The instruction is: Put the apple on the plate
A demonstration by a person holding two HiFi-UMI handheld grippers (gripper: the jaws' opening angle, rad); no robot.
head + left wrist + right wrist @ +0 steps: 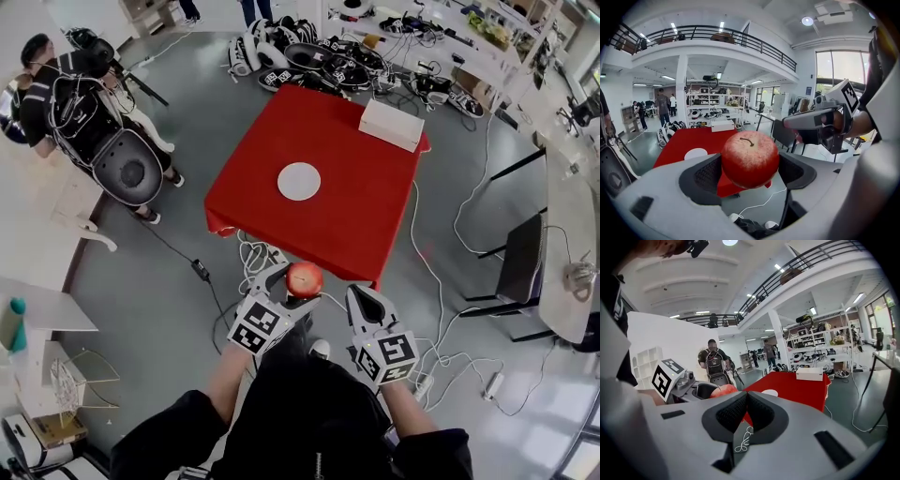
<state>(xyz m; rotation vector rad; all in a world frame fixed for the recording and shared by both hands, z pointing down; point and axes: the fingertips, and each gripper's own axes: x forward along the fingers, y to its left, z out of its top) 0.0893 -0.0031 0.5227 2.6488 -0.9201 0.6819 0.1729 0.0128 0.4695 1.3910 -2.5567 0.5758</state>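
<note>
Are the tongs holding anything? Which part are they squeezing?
Yes. The left tongs hold the red apple, squeezed by its two opposite sides around the middle. The right tongs are shut together with nothing between them.

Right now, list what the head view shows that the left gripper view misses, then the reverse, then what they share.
Head view only: the left gripper from above with its marker cube, held over the floor short of the red table. Left gripper view only: the stem on the apple, both jaws pressed on its sides, and a balcony railing overhead. Both: the apple, the right gripper, the bare white plate and the white box on the table.
</note>
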